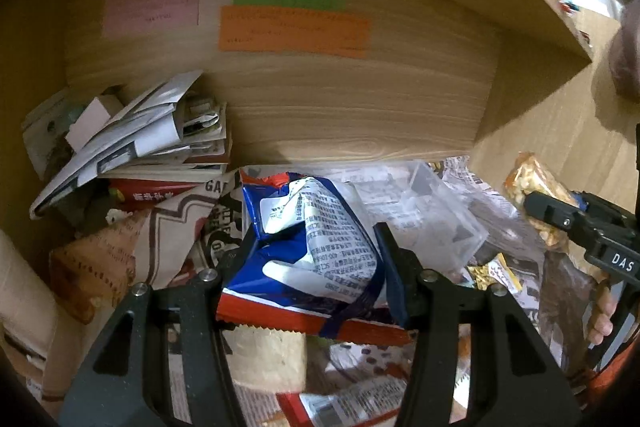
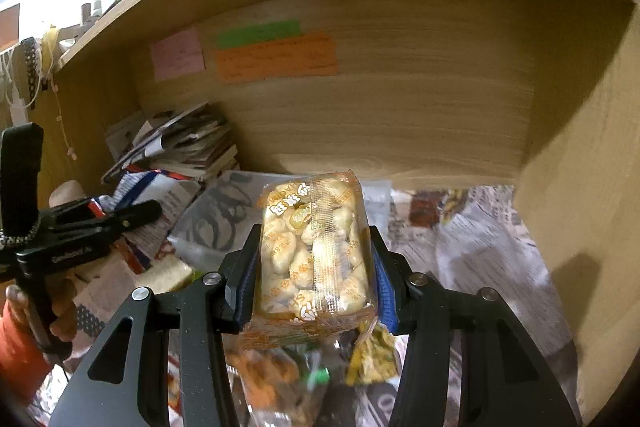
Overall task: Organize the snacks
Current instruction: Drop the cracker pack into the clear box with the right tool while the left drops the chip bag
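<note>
My left gripper (image 1: pixel 316 247) is shut on a blue, white and red snack bag (image 1: pixel 308 247), held crumpled above the cluttered shelf floor. My right gripper (image 2: pixel 314 247) is shut on a clear orange pack of small wrapped candies (image 2: pixel 316 247), held in front of the wooden shelf back. In the left wrist view the right gripper (image 1: pixel 560 215) shows at the right edge with the candy pack (image 1: pixel 532 183). In the right wrist view the left gripper (image 2: pixel 120 219) shows at the left with the blue bag (image 2: pixel 136 187).
A wooden shelf compartment (image 2: pixel 400 107) has pink, green and orange notes (image 1: pixel 292 31) on its back wall. A stack of books and papers (image 1: pixel 140 143) lies at the back left. A clear plastic box (image 1: pixel 424 207), newspaper (image 2: pixel 480 247) and several loose snack packs (image 2: pixel 372 351) cover the floor.
</note>
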Demonstrator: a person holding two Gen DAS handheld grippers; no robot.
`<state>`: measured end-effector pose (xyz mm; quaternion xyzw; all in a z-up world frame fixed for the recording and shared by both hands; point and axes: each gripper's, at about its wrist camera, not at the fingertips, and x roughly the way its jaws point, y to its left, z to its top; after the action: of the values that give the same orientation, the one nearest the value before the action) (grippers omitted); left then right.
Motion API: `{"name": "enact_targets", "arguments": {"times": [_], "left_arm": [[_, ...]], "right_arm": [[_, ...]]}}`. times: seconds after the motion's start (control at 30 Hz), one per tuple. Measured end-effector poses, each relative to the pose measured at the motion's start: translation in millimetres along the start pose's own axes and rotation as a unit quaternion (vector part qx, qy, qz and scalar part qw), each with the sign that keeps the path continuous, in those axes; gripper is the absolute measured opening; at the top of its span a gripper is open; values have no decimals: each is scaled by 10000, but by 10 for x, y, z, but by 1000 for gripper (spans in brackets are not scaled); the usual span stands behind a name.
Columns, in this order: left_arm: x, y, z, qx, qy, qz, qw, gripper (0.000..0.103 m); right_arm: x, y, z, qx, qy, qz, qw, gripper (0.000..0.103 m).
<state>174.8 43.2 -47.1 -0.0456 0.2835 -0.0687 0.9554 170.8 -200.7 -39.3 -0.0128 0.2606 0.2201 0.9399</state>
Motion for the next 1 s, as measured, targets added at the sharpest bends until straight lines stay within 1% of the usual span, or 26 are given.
{"name": "enact_targets", "arguments": {"times": [0.1,0.2,0.33,0.47,0.8,0.9,1.0], "left_arm": [[110,54,73,-79,91,-37,9999,54],[226,80,139,-93,160,16,9998,54],[402,97,210,-78,285,84,9995,54],[624,120,255,-103,513,71,9986,54],[1102,114,280,62,1087,166,9939,54],[1201,103,274,68,1263,151,9919,54],[1268,107,267,36,1339,171,9908,54]], "right_arm": [[148,15,67,-19,45,50,10000,45],[307,-1,127,-1,137,101,9999,45],[550,-39,173,2,335,126,9994,45],[759,-46,194,-26,543,129,9984,45],[1252,-53,155,-57,1189,159,9928,45],[1356,-65,126,-12,1392,209,9900,45],[1413,-72,95,16,1532,245,9879,45]]}}
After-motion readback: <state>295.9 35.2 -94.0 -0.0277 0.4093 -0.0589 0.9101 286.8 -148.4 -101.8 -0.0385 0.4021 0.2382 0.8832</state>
